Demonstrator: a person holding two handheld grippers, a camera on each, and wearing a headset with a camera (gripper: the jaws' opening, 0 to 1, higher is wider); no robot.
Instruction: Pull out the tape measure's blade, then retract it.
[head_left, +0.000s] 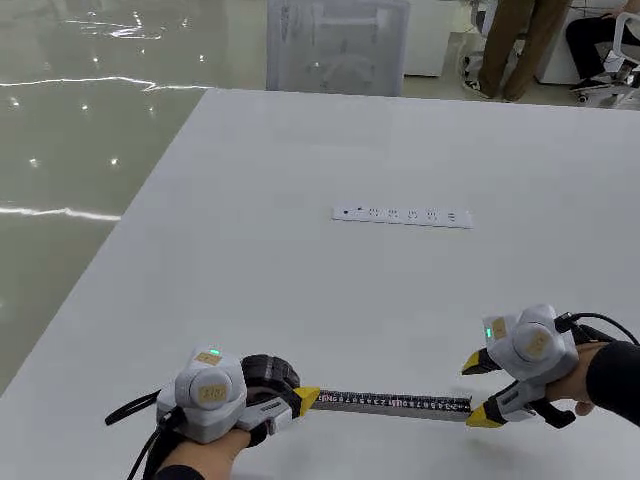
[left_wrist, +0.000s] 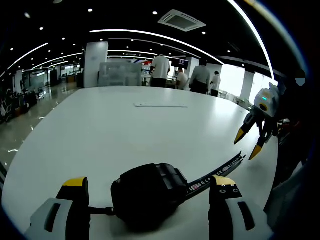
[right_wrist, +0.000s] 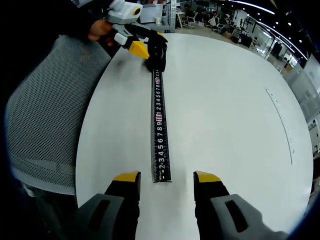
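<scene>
Though parted wide on either side of the tape measure's case (left_wrist: 149, 197), touching it nowhere that can be seen: left gripper (left_wrist: 149, 182), with a gap between each yellow-tipped jaw and the black case in the left gripper view. Clamped on nothing, merely straddling. Resting on the white table (head_left: 300, 150) near its front edge, at the lower left of the head view, just ahead of the left hand (head_left: 215, 450) around that gripper: the case. Pulled out of it and lying flat and straight on the tabletop, numbers up, running across toward the right gripper (right_wrist: 166, 176): blade (right_wrist: 160, 115). Right jaws likewise well open and holding nothing, with the blade's free end lying between the two yellow tips, apart from both, as seen in the right gripper view. From the head, right gripper low over the table at the lower right, held by the right hand (head_left: 575, 385) in a dark sleeve (head_left: 615, 375), tips pointing back along the blade to the case. Farther up the table, well apart from all this, a white socket strip (head_left: 402, 216) lying flat. Beyond the far edge, a pale frosted box (head_left: 337, 45), glossy floor (head_left: 80, 120) to the left, and somebody's legs (head_left: 520, 45) at the upper right. Along the left of the right gripper view, grey mesh fabric (right_wrist: 45, 125) of the person's clothing. Past the table in the left gripper view, several people (left_wrist: 160, 67) standing
</scene>
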